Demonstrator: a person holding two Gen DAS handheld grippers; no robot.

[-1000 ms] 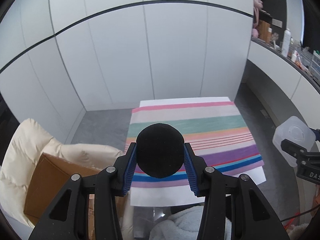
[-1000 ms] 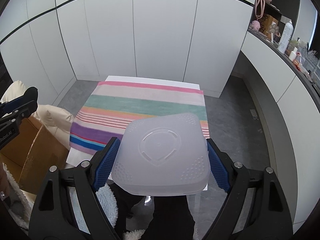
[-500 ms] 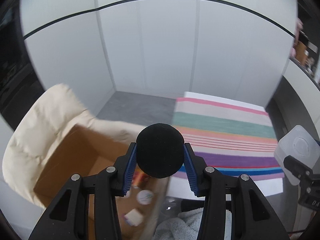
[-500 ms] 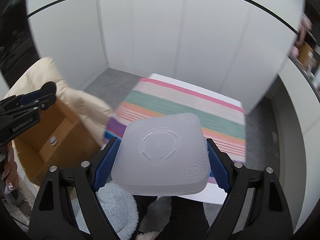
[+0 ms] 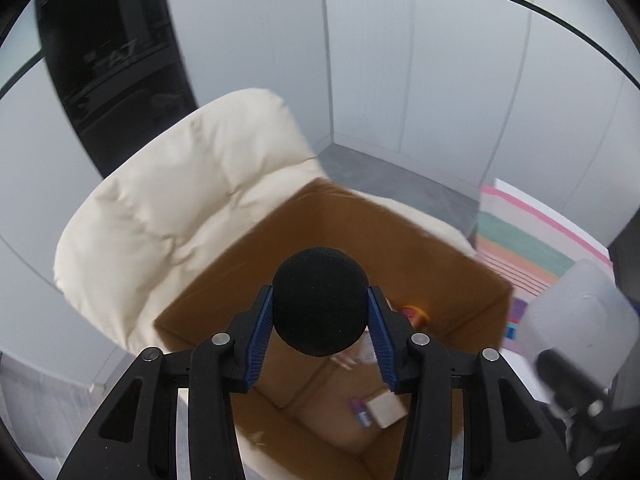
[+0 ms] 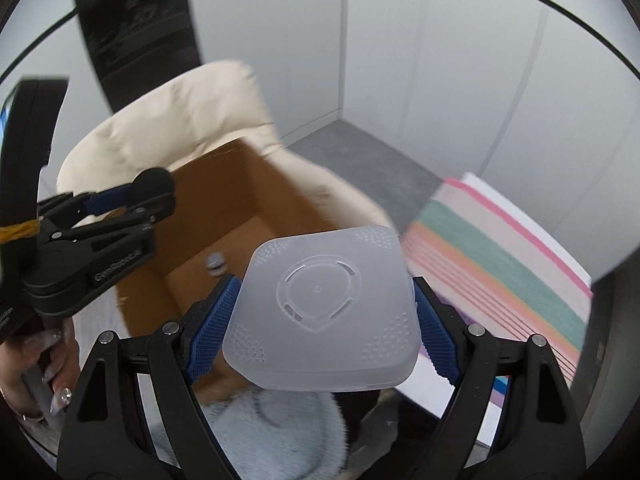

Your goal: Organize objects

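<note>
Here the left tongs [image 5: 320,330] hold a black foam ball [image 5: 320,300] over the open cardboard box [image 5: 472,276], their jaws opening with the ball between them; it looks light and squashy, best pinched across its middle. The right tongs [image 6: 322,322] clamp a frosted plastic lid [image 6: 320,312], seemingly stiff, slick and light, by its side edges just beside the box, which sits on a cream padded chair [image 5: 180,184] near the striped counter [image 6: 500,256] in a white-walled room.

Left hand-held gripper [image 5: 320,334] opening, seemingly.
</note>
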